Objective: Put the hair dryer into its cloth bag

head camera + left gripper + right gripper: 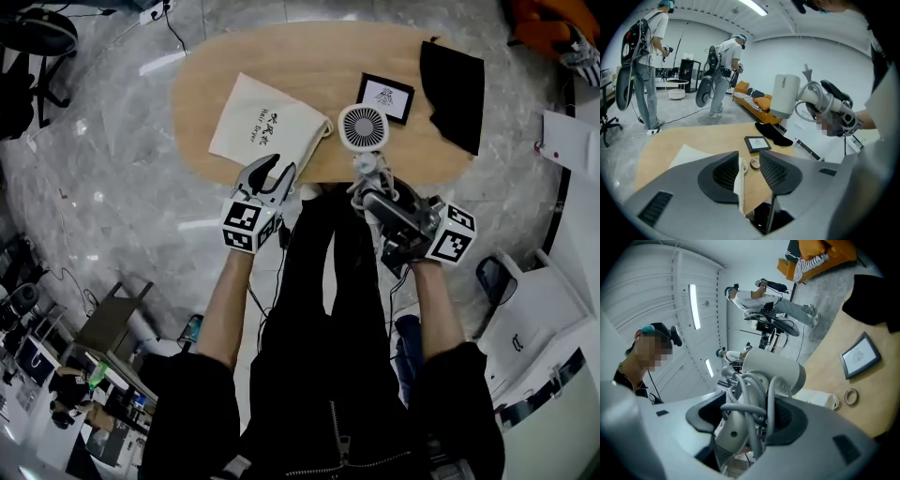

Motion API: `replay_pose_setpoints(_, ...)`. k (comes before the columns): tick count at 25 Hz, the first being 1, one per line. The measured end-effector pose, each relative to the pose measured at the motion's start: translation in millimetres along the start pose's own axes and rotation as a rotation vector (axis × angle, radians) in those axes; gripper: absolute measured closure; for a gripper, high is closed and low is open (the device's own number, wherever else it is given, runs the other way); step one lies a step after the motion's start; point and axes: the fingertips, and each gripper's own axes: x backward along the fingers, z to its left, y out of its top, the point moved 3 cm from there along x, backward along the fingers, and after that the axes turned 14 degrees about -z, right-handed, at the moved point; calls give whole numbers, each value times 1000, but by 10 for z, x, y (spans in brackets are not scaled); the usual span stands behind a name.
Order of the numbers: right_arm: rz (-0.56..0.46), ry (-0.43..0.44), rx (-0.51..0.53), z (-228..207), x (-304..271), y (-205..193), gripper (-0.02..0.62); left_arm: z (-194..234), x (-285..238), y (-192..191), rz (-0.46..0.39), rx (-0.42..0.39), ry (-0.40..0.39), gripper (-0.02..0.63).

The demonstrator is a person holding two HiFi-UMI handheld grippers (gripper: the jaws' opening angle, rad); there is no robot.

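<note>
Right forearm (439, 309) outstretched, right tongs (377, 201) level around hair dryer (364, 127)

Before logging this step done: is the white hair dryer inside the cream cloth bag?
Out: the right gripper holds the white hair dryer; the cream cloth bag lies flat on the wooden table.

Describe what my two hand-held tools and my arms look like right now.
The left tool and right tool match: light grey moulded plastic bodies, each ending in two rounded black jaw pads with ribbed faces. Behind the jaws each carries a white cube printed with black square markers. The person wears short black sleeves, and the forearms are bare.
</note>
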Motion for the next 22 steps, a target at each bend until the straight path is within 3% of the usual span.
replay_pose_setpoints(10, -1, -12, -4, -300, 131, -239, 333, 103, -352, -769, 139, -125, -25, 413)
replay_pose_setpoints(14, -1, -21, 1, -454, 158, -333, 333, 204, -412, -1098, 204, -176, 5, 410)
replay_pose_setpoints(22, 34, -37, 5, -744, 231, -467, 333, 251, -579, -1632, 303, -261, -33, 429)
